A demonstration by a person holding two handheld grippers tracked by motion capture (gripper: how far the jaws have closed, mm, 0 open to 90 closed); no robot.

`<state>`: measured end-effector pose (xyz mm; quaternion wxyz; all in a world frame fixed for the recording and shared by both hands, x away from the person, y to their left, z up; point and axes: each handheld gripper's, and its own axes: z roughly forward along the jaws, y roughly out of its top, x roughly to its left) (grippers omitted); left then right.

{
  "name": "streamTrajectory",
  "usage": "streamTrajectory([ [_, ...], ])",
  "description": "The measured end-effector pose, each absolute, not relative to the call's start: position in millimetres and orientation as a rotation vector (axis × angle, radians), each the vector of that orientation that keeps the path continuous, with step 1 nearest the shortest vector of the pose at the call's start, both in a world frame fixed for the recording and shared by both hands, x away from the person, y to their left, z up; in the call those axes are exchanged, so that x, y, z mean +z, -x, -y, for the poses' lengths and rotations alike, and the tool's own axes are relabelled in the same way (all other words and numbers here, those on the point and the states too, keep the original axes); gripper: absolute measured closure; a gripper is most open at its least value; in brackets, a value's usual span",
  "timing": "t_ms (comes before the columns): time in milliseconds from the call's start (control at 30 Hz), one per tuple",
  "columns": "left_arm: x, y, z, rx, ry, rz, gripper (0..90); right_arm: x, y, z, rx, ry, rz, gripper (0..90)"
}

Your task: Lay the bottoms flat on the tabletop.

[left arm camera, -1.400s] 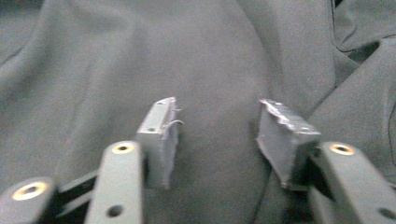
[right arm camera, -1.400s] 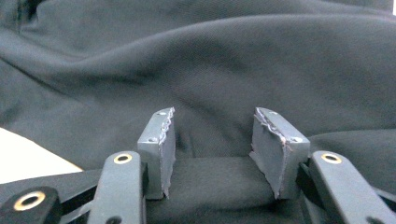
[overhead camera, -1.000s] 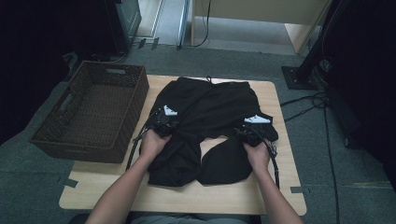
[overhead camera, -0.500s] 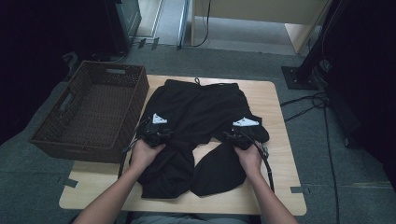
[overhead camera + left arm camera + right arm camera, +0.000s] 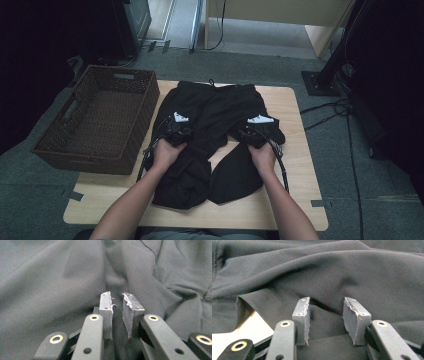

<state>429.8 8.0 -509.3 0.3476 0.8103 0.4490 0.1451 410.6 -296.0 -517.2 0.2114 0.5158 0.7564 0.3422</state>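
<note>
One pair of black shorts (image 5: 215, 130) lying on one wooden table (image 5: 295, 150), one wicker basket (image 5: 100, 120) sitting beside, left gripper (image 5: 117, 305) gaping narrowly and just closing a little over cloth, right gripper (image 5: 325, 312) standing half open, closing, gripping nothing

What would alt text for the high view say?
A person's two hands each hold a gripper, left gripper and right gripper, over black trousers spread on a wooden table. A brown wicker basket sits at the table's left edge.
</note>
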Motion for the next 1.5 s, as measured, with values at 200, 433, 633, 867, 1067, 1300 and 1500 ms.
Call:
streamTrajectory([
  [200,-508.7,-464.5,-2.6,0.413,-2.096,-1.198,78.1,-512.1,-451.6,292.9,0.889,-1.502,-2.095,60.6],
  [433,-502.5,-493.8,0.5,0.362,-2.112,-1.266,67.8,-510.0,-480.2,287.4,0.851,-1.553,-2.086,48.7],
  [633,-486.9,-464.6,-12.5,0.272,-2.040,-1.182,58.5,-498.1,-452.1,286.4,0.888,-1.508,-2.098,51.1],
  [867,-474.1,-409.9,-27.8,0.252,-2.043,-1.108,53.6,-495.9,-382.5,298.2,0.994,-1.445,-2.108,49.1],
  [1067,-487.5,-378.4,-28.1,0.281,-2.125,-1.075,53.5,-506.4,-345.9,296.8,0.924,-1.403,-2.147,48.0],
  [1300,-507.8,-379.8,-23.1,0.274,-2.146,-1.075,51.2,-513.0,-342.5,300.4,0.883,-1.399,-2.160,45.7],
  [1500,-511.1,-390.8,-19.4,0.369,-2.124,-1.095,57.8,-515.9,-349.9,302.4,0.938,-1.408,-2.155,45.1],
])
